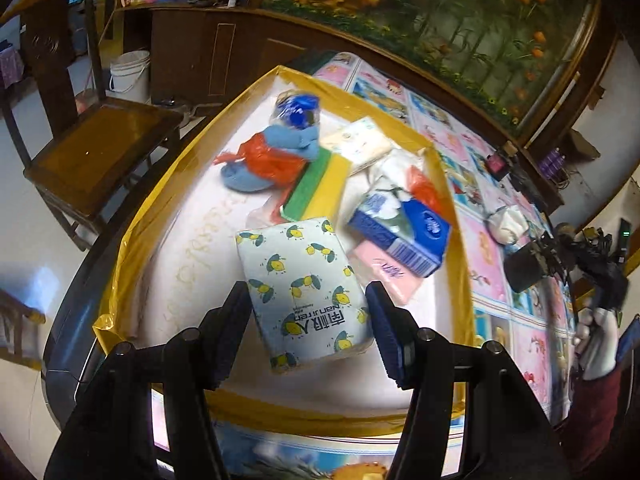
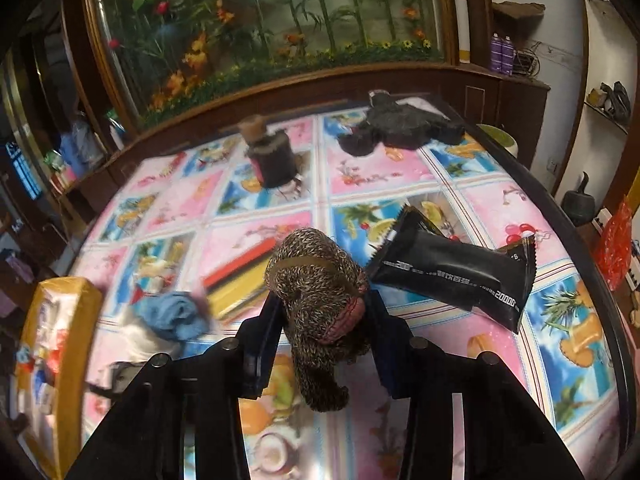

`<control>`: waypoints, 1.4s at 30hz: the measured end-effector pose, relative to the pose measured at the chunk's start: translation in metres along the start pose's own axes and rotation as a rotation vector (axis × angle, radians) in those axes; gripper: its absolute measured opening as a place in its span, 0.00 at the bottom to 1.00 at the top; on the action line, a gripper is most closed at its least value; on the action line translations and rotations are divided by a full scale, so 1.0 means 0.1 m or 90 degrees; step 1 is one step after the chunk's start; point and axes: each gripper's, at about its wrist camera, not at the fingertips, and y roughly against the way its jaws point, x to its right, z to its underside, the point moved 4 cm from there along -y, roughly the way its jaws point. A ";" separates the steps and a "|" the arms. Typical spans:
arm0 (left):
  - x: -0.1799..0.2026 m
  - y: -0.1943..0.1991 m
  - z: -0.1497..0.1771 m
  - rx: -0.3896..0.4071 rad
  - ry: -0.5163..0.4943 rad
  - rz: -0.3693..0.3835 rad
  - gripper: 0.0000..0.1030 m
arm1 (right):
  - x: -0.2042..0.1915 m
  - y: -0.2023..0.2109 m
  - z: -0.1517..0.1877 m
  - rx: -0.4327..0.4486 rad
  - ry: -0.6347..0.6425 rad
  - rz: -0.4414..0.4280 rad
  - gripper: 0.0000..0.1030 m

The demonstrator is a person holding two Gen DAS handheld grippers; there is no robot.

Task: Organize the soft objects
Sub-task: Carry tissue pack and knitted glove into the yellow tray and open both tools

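In the left wrist view my left gripper [image 1: 308,320] is shut on a white tissue pack with a lemon print [image 1: 304,276]. It hangs over a white box with a yellow-taped rim [image 1: 160,208]. The box holds a blue tissue box [image 1: 404,232], a pink pack [image 1: 384,272], a green and yellow sponge [image 1: 320,184] and a blue cloth with red plastic [image 1: 272,152]. In the right wrist view my right gripper [image 2: 324,320] is shut on a brown knitted bundle [image 2: 316,280] just above the patterned tablecloth [image 2: 480,184].
A black foil packet [image 2: 452,276] lies right of the bundle. A blue cloth [image 2: 176,312] and a red-yellow striped pad [image 2: 236,280] lie to its left. A corked dark jar [image 2: 272,160] and dark knitwear [image 2: 404,120] sit further back. A wooden chair [image 1: 100,152] stands beyond the box.
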 end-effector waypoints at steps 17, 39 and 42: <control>-0.16 0.00 -0.23 0.010 -0.001 -0.019 0.57 | -2.32 0.59 0.96 -0.123 0.204 -0.341 0.39; -0.37 0.57 -0.13 0.087 0.028 0.063 0.57 | -3.18 0.23 1.44 -0.274 0.240 -0.413 0.39; -0.31 0.60 -0.10 0.091 0.017 0.053 0.57 | -3.21 0.18 1.50 -0.276 0.249 -0.412 0.40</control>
